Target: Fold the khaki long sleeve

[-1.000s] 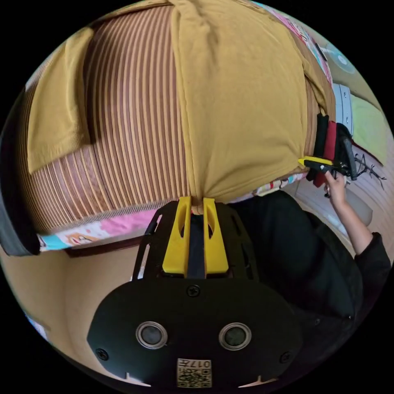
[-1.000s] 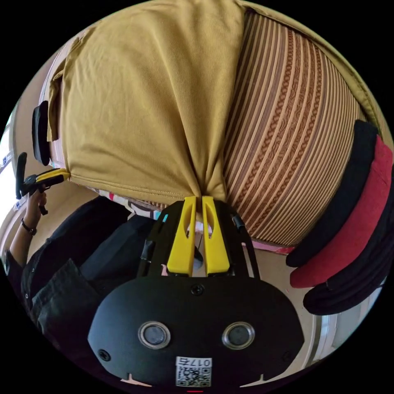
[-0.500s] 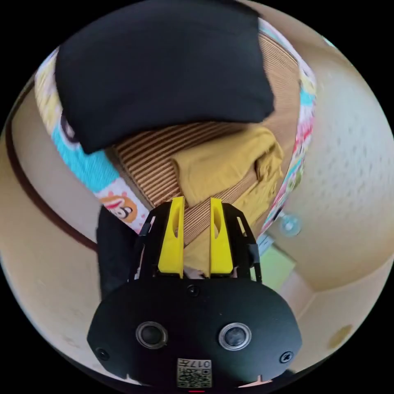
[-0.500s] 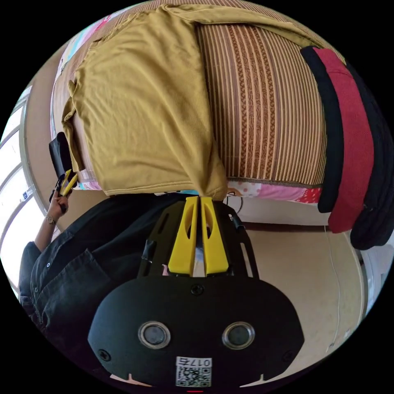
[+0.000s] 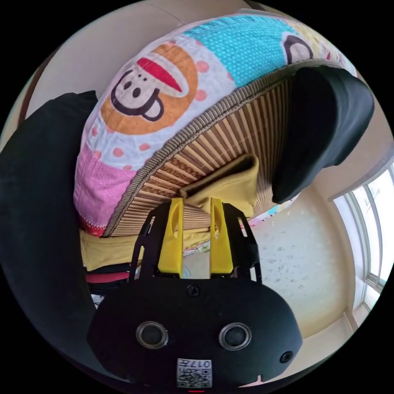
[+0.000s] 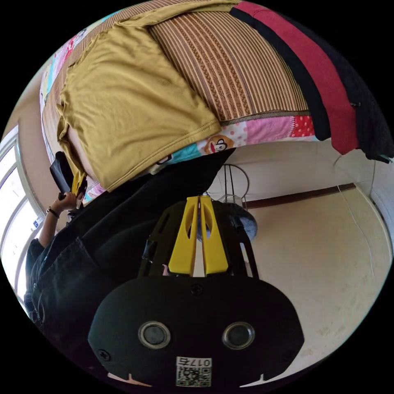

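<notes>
The khaki long sleeve shirt (image 6: pixel 131 106) lies spread flat on a striped bamboo mat (image 6: pixel 230 69) on the bed, its hem hanging slightly over the bed's edge. My right gripper (image 6: pixel 200 201) is shut on nothing, off the bed and below the hem. In the same view a hand holds my left gripper (image 6: pixel 78 184) at the shirt's far side. In the left gripper view, the left gripper (image 5: pixel 196 204) stands open just short of a folded khaki sleeve cuff (image 5: pixel 230 184) on the mat (image 5: pixel 221 139). Another strip of khaki cloth (image 5: pixel 106 251) shows farther along the mat.
A cartoon-print sheet (image 5: pixel 164 78) covers the mattress side. A black cushion (image 5: pixel 324 119) rests on the mat by the sleeve. Red and black garments (image 6: pixel 316 61) lie along the mat's other end. The person's dark clothes (image 6: pixel 102 246) are close by. Beige floor (image 6: pixel 320 246) lies beside the bed.
Both grippers let go of the shirt's hem. The left one opened and swung round to the sleeve cuff; the right one drew back off the bed, shut and empty.
</notes>
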Available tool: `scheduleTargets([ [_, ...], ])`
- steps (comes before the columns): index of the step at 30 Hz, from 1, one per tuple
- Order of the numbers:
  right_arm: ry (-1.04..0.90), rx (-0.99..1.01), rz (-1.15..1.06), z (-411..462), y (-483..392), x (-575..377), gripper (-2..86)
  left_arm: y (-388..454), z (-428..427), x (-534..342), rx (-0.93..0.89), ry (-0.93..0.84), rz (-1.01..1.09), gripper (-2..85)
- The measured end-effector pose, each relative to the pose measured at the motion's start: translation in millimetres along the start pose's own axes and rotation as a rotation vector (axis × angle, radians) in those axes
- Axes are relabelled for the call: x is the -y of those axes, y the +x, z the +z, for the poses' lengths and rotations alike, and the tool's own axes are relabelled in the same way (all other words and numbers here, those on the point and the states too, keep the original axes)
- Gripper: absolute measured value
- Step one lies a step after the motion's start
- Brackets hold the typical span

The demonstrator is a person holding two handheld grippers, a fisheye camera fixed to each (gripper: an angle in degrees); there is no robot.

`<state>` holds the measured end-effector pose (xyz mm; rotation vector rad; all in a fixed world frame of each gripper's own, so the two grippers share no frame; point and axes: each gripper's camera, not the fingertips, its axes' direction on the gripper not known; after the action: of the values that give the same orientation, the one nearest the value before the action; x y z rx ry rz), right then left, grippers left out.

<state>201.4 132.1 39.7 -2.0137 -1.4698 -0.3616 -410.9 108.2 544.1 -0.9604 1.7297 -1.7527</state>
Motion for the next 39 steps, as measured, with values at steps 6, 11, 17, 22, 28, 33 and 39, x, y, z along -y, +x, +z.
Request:
scheduleTargets([
  [6,-0.018,-0.041,-0.009,-13.7,-12.6,3.5,0.5,32.2,-7.4,-5.8,0.104,-0.061,0.237,4.4],
  [11,-0.011,-0.045,-0.040,-30.2,-20.2,22.7,0.5,140.8,-34.9,-92.4,0.081,-0.049,0.785,4.1],
  [17,-0.007,0.000,-0.065,-48.6,-19.6,52.8,0.4,228.9,-38.7,-266.5,0.188,0.130,1.512,4.2],
  [22,0.000,0.050,-0.083,-58.8,-13.4,70.2,0.4,182.2,58.4,-427.0,0.131,-0.054,1.912,4.2],
  [28,-0.005,0.173,-0.085,-57.6,2.9,86.0,0.4,18.7,283.0,-529.5,0.130,-0.709,2.056,11.1],
  [33,-0.036,0.195,-0.130,-42.4,10.0,94.4,0.6,-114.8,392.3,-490.3,0.496,-0.905,1.848,11.1],
  [39,-0.041,0.212,-0.185,-25.8,20.5,113.3,0.8,-131.8,366.7,-387.2,0.704,-0.698,1.754,10.9],
])
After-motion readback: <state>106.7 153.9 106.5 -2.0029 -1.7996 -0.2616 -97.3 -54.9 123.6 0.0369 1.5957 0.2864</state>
